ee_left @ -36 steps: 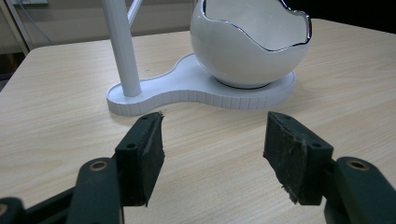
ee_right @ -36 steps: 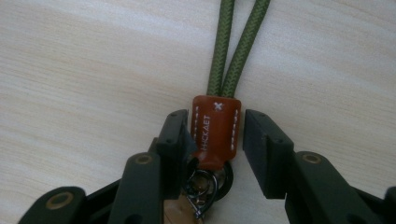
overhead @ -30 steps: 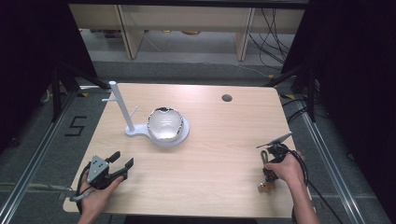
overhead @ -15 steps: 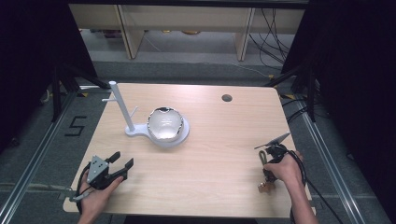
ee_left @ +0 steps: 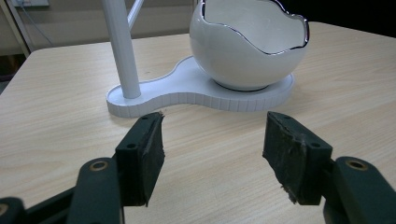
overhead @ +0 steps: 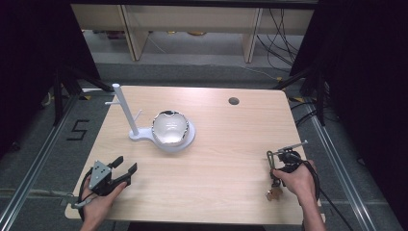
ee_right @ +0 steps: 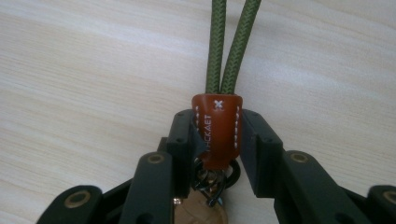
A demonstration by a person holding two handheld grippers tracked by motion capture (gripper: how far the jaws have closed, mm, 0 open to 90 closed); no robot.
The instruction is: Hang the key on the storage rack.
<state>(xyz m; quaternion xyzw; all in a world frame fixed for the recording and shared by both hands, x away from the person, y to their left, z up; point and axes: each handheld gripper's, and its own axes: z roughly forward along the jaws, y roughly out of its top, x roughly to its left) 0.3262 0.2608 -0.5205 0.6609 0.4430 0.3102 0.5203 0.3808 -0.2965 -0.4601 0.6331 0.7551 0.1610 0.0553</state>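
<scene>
One keyring [ee_right: 218,128] is in hand: its brown leather tab sits between the black jaws of the right gripper [ee_right: 217,140], which have just been closing and now pinch the tab from both sides. Two strands of green cord [ee_right: 231,46] run out of the tab, straight ahead of the jaws and flat on the table [ee_right: 93,70]. Under the tab, back toward the gripper body, hang a dark ring and one round brass-coloured piece, partly hidden by the jaws. In the high view the right gripper [overhead: 278,163] lies low over the board near the right edge, the keyring [overhead: 275,190] trailing toward the near edge below the hand.

One left gripper [ee_left: 212,154] rests well apart, by the near left corner, jaws spread with nothing between them. Ahead of its jaws stands one white stand [ee_left: 187,91]: a flat base with one upright post [ee_left: 122,51] to the left and one white bowl [ee_left: 250,46] with a silver wavy rim seated to the right. Two short pegs branch from the post in the high view.

Nothing stands between the right gripper and the stand [overhead: 144,134]; bare wood lies between. One small round hole [overhead: 234,101] sits near the far edge. Beyond the right edge runs a metal rail, close beside the right hand [overhead: 298,180].
</scene>
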